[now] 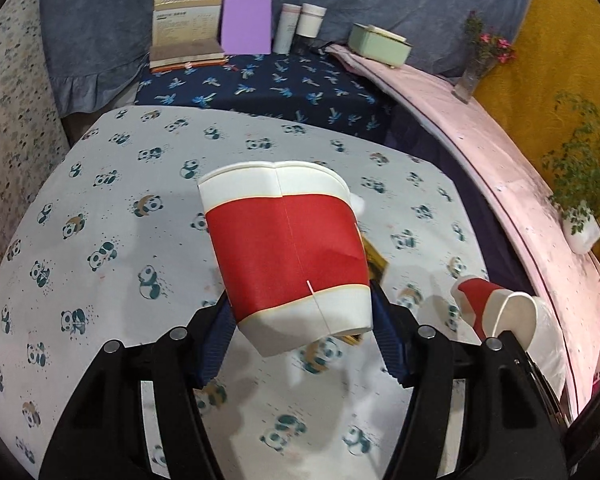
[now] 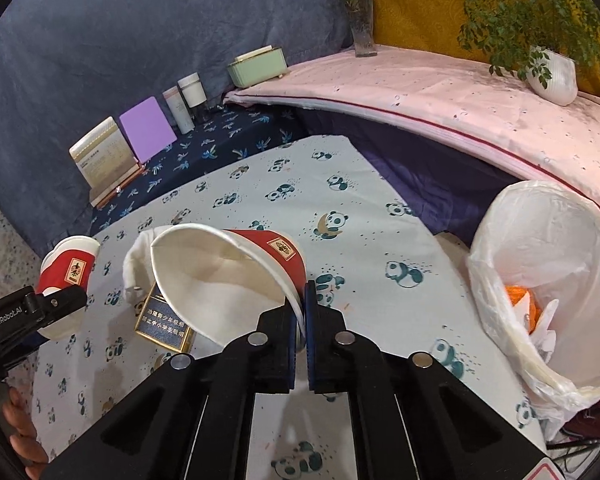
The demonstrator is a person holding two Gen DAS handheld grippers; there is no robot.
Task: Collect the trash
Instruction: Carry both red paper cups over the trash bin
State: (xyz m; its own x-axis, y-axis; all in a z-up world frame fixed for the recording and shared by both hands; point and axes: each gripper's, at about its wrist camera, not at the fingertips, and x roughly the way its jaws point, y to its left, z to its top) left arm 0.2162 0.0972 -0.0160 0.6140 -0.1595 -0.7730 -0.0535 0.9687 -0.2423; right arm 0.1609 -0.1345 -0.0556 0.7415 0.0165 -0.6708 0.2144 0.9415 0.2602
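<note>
My left gripper [image 1: 304, 320] is shut on a red and white paper cup [image 1: 288, 248] and holds it above the panda-print table. That cup also shows at the left of the right wrist view [image 2: 70, 276]. My right gripper [image 2: 300, 304] is shut on the rim of a second red and white paper cup [image 2: 228, 276], tilted with its mouth toward the camera; it also shows in the left wrist view [image 1: 496, 312]. A blue and gold cigarette pack [image 2: 164, 324] and a crumpled white tissue [image 2: 138, 260] lie on the table under the cups. A bin with a white plastic liner [image 2: 540, 280] stands at the right, with orange and white scraps inside.
The panda tablecloth [image 2: 380, 240] covers the table. Behind it a dark blue palm-print surface holds a book stand [image 1: 186, 28], a purple card [image 1: 247, 24], two white bottles [image 1: 300, 26] and a green box [image 1: 378, 44]. A pink ledge [image 2: 440, 96] carries a flower vase [image 2: 362, 32] and a potted plant [image 2: 548, 76].
</note>
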